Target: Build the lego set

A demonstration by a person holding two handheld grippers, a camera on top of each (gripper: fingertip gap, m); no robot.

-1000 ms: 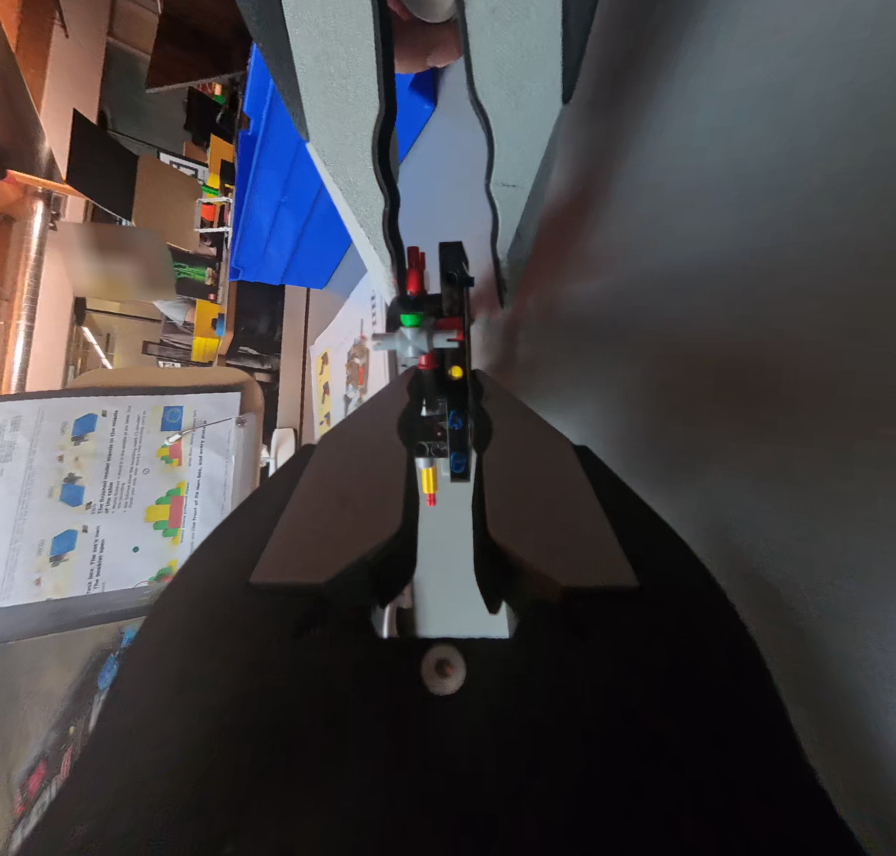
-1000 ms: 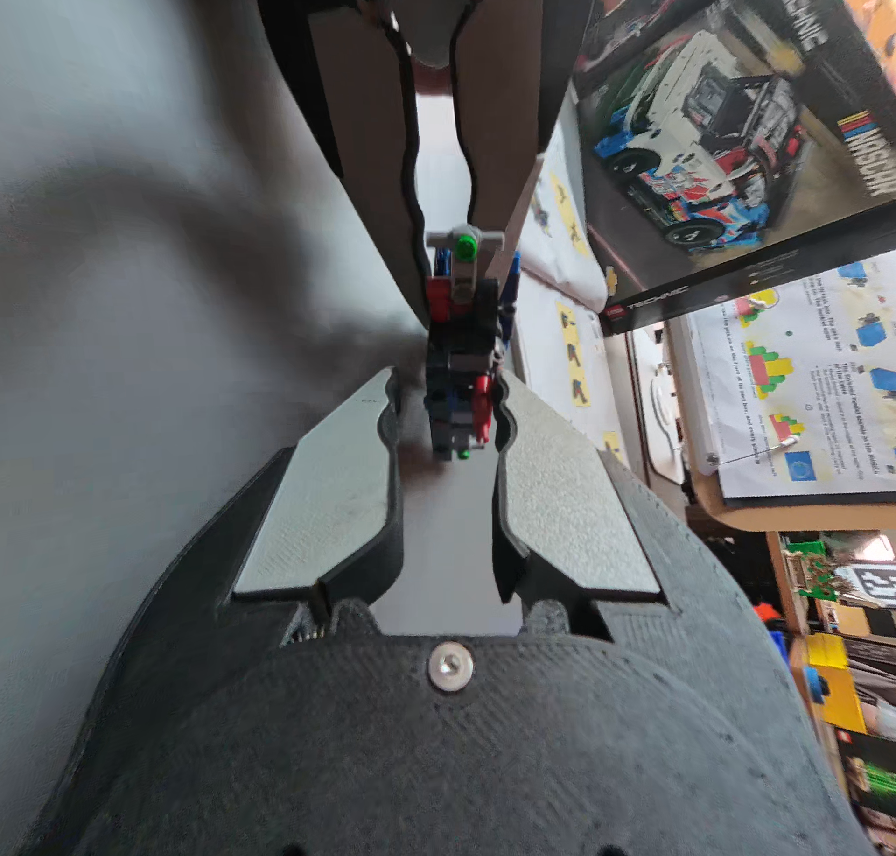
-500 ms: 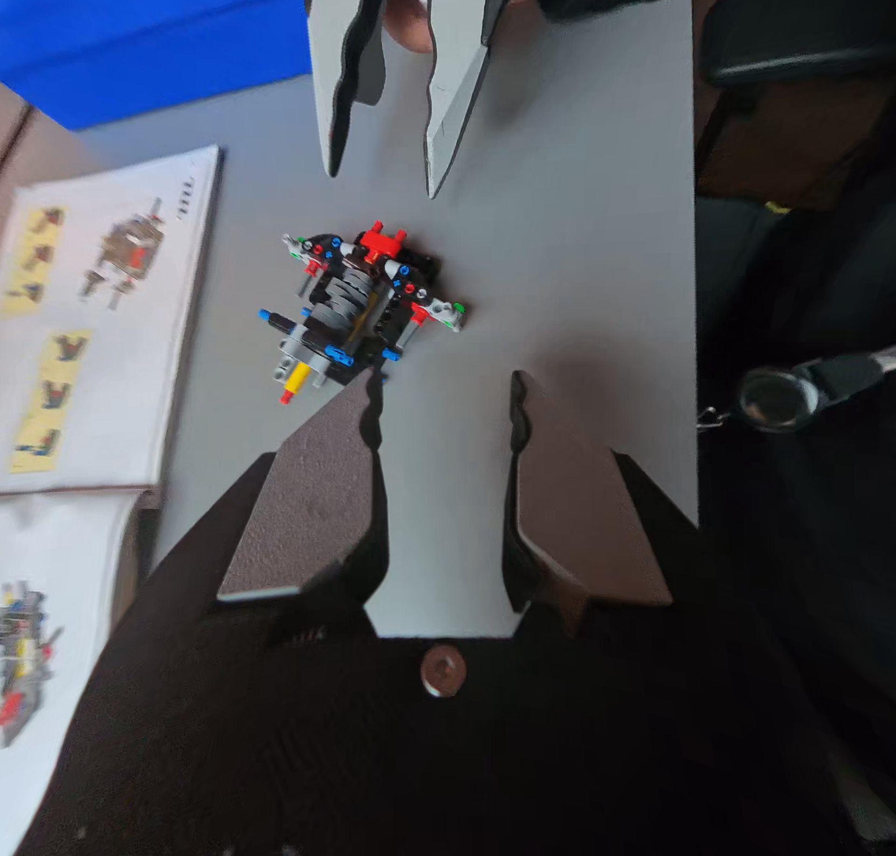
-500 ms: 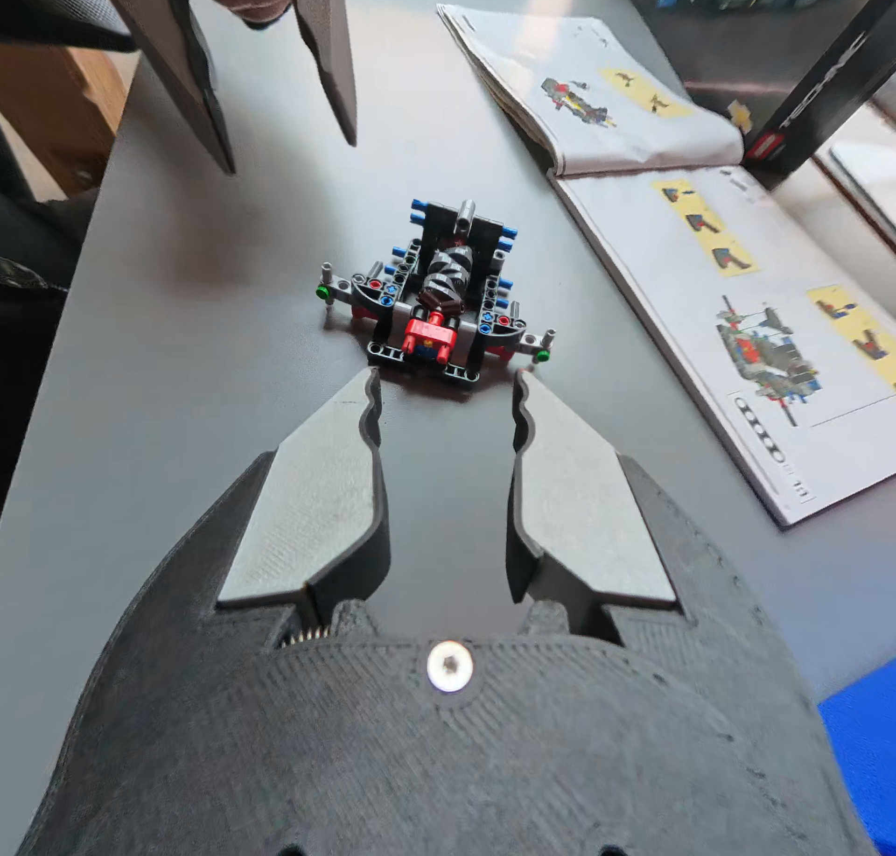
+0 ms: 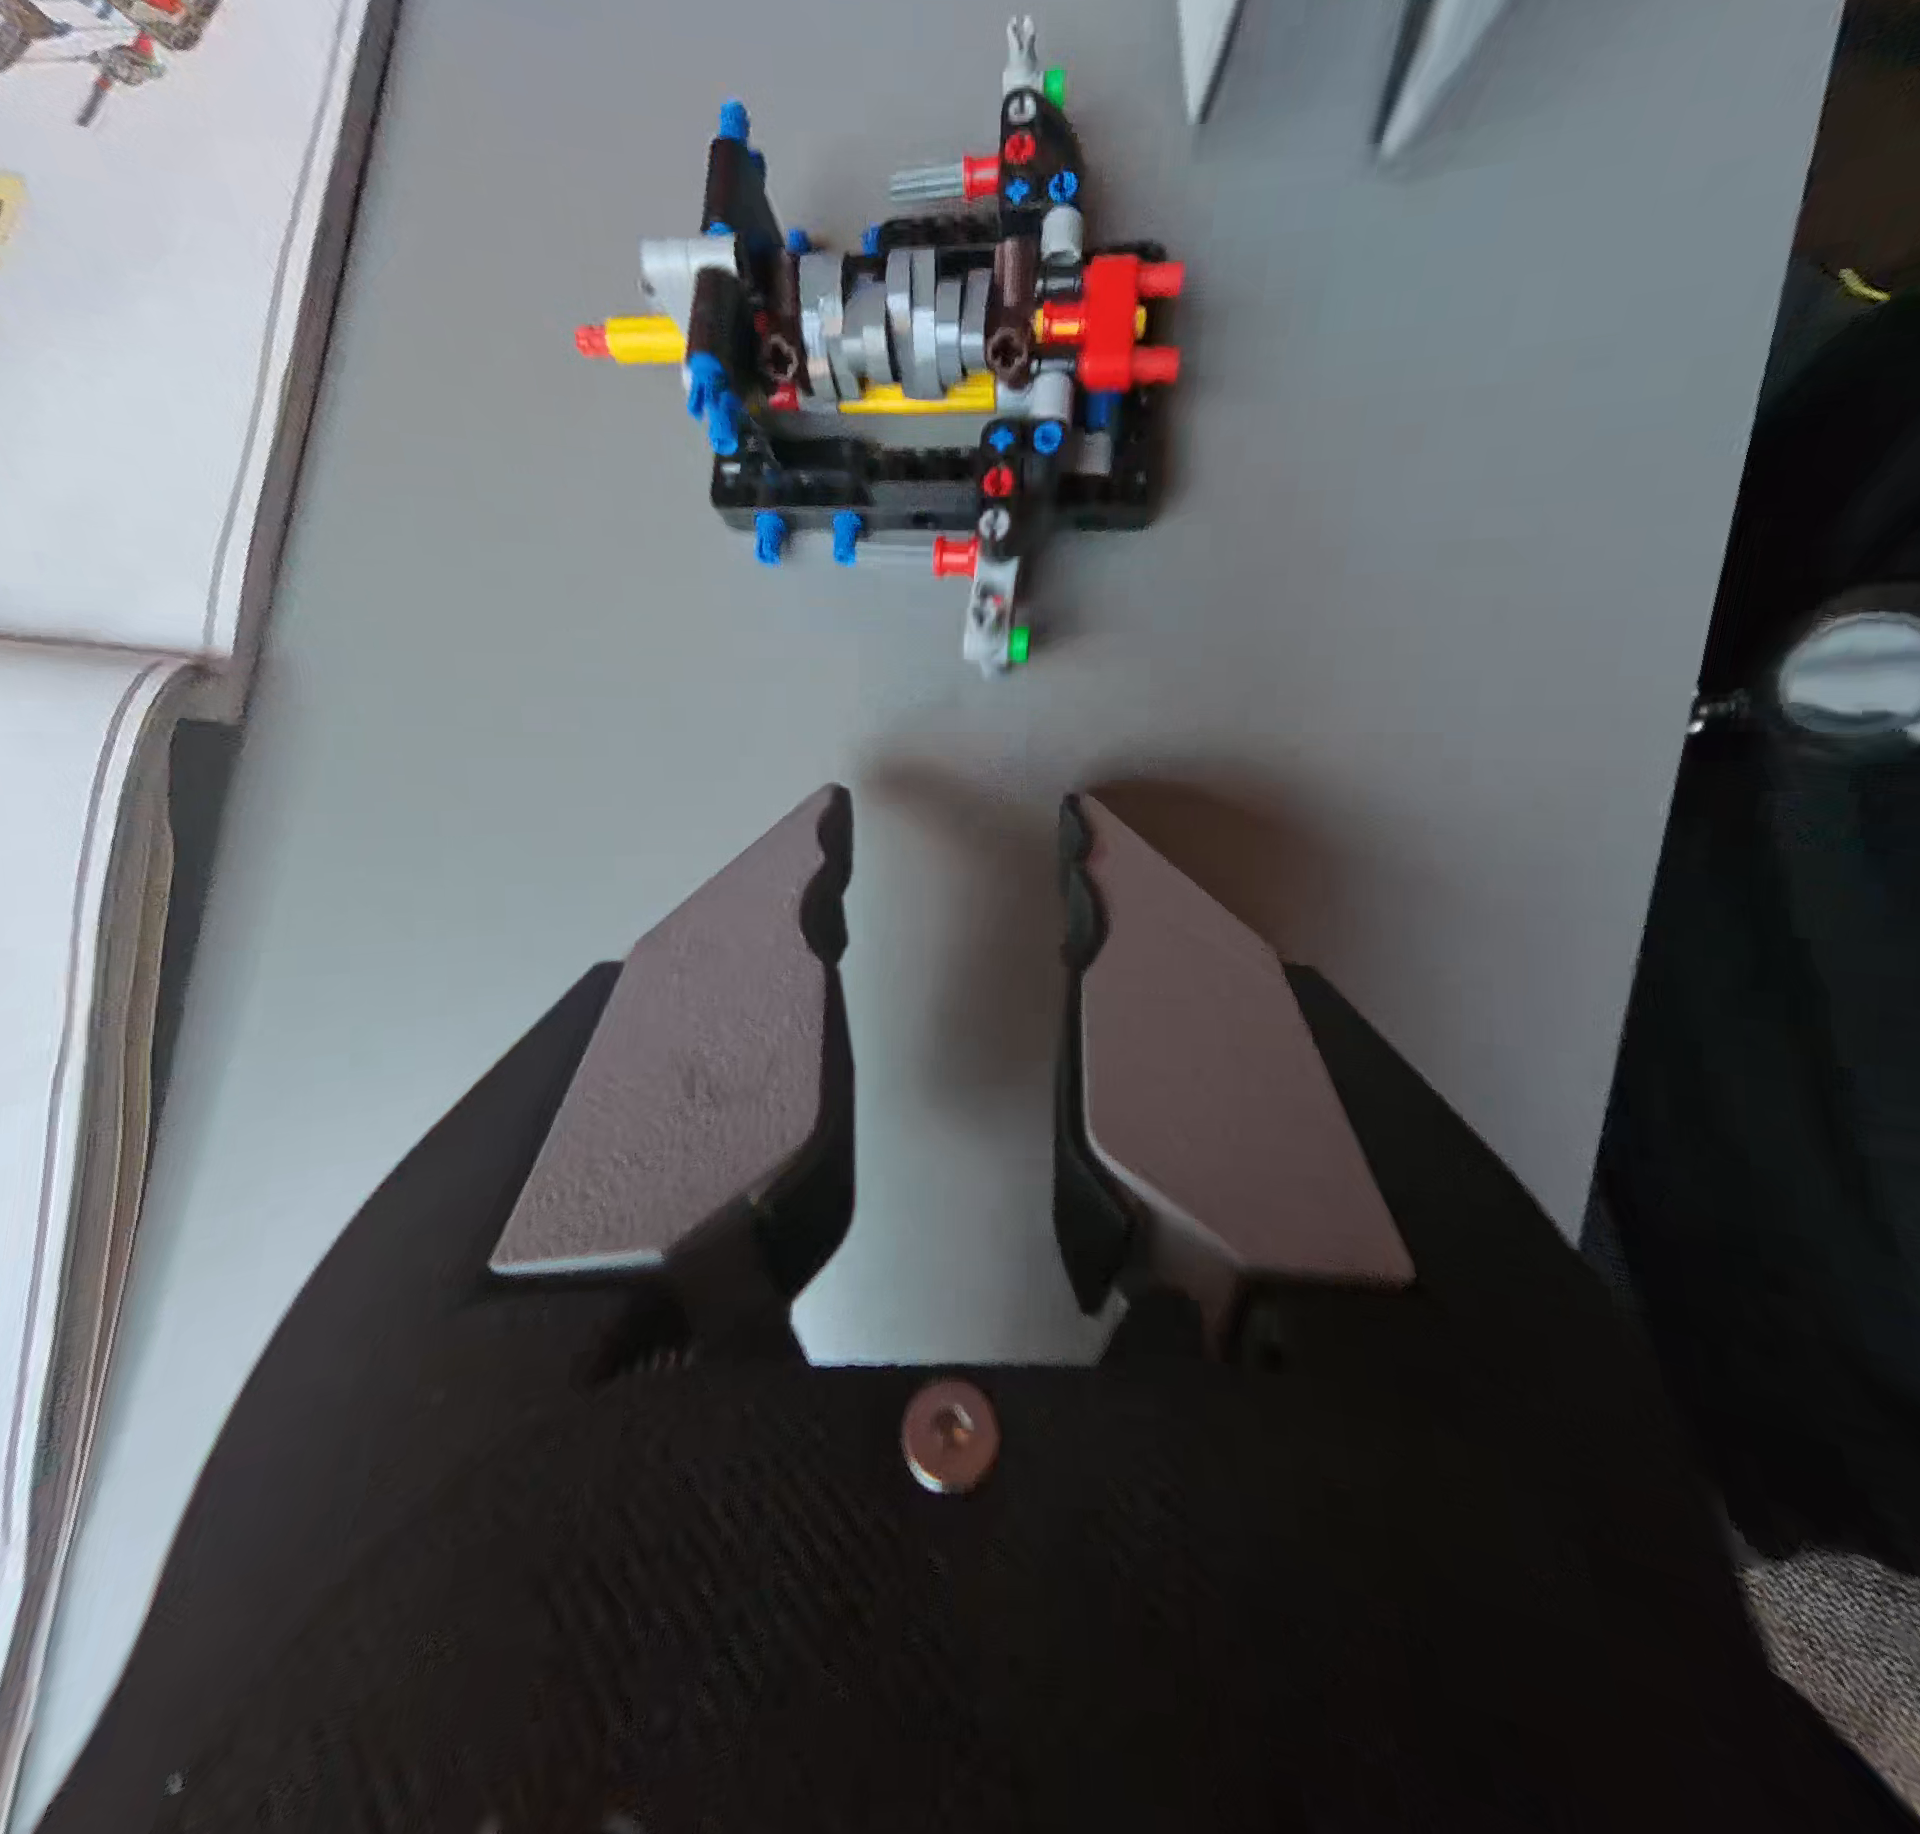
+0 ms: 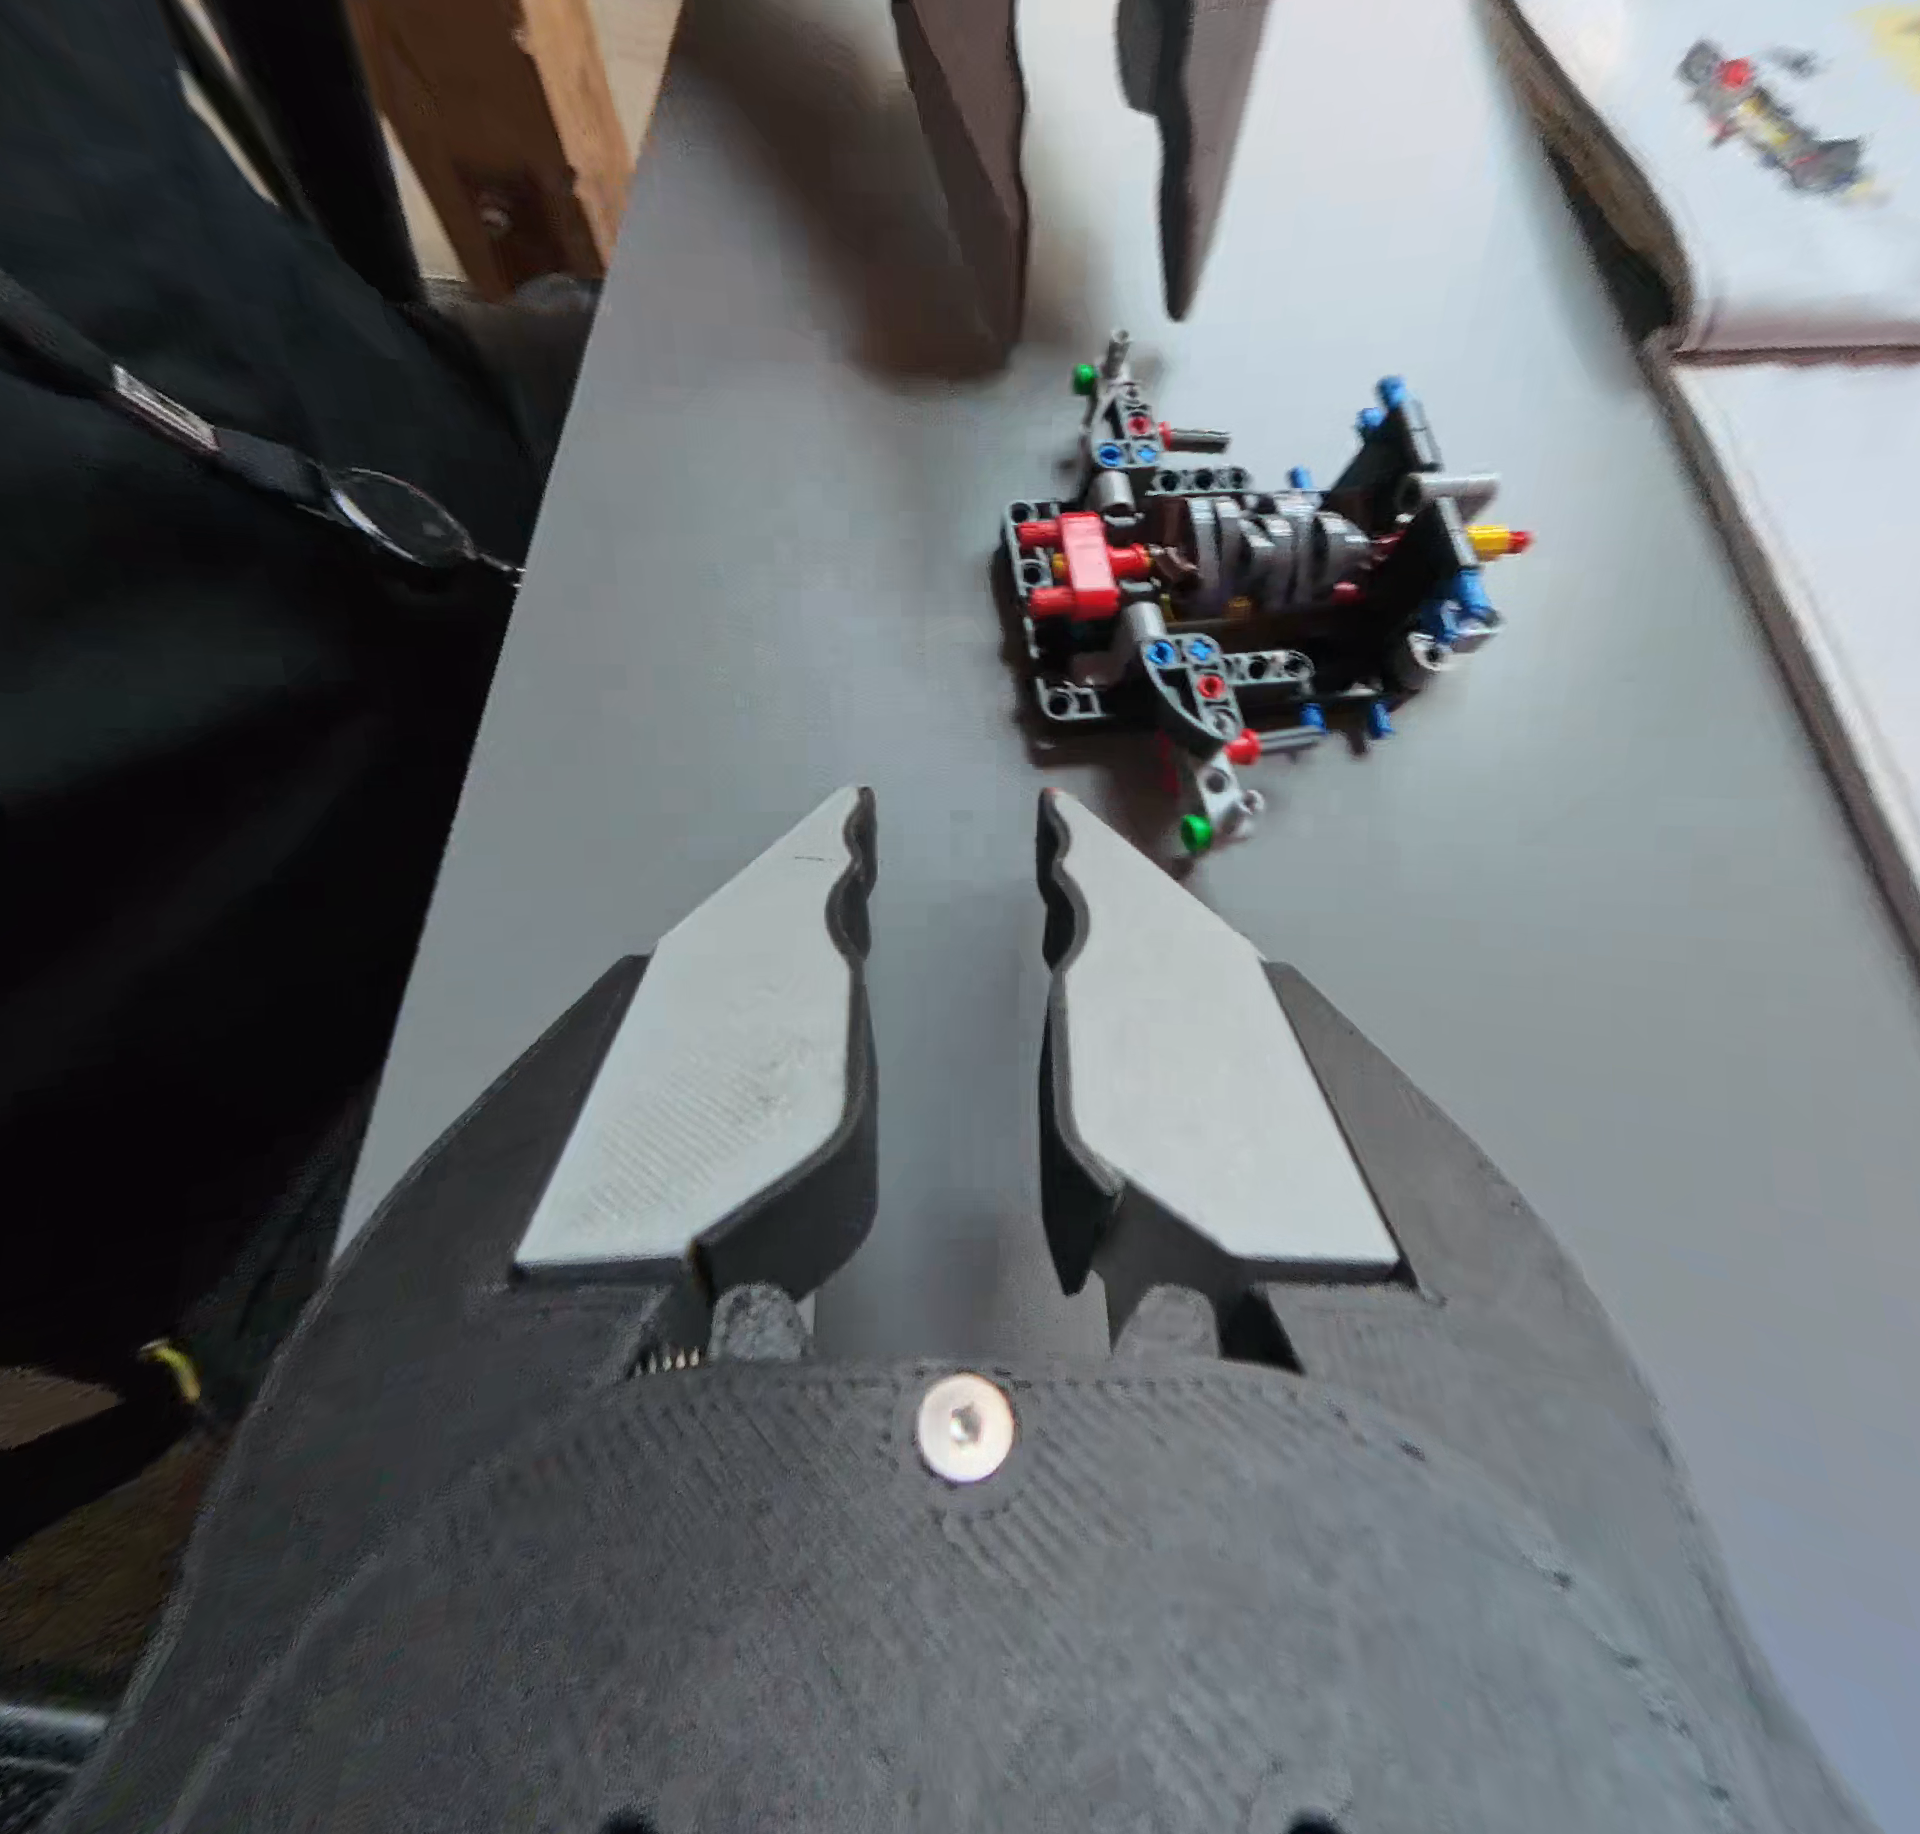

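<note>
A small lego assembly (image 5: 914, 350) with a black frame, grey gears, red, blue and yellow pins lies flat on the grey table (image 5: 520, 745). It also shows in the right wrist view (image 6: 1247, 579). My left gripper (image 5: 956, 808) is open and empty, just short of the assembly. My right gripper (image 6: 956, 808) is open and empty, near the assembly's green-tipped end. Each gripper shows from the other side: the right gripper (image 5: 1299, 122) in the left wrist view, the left gripper (image 6: 1091, 319) in the right wrist view.
An open instruction booklet (image 5: 135, 330) lies along the table's far side, also in the right wrist view (image 6: 1787, 174). The table's near edge (image 5: 1745, 641) borders a person in dark clothing (image 6: 208, 537) with a lanyard reel (image 6: 390, 522).
One second ago both grippers held the assembly up between them. They set it on the table and let go. Both have since drawn back and shifted sideways, open.
</note>
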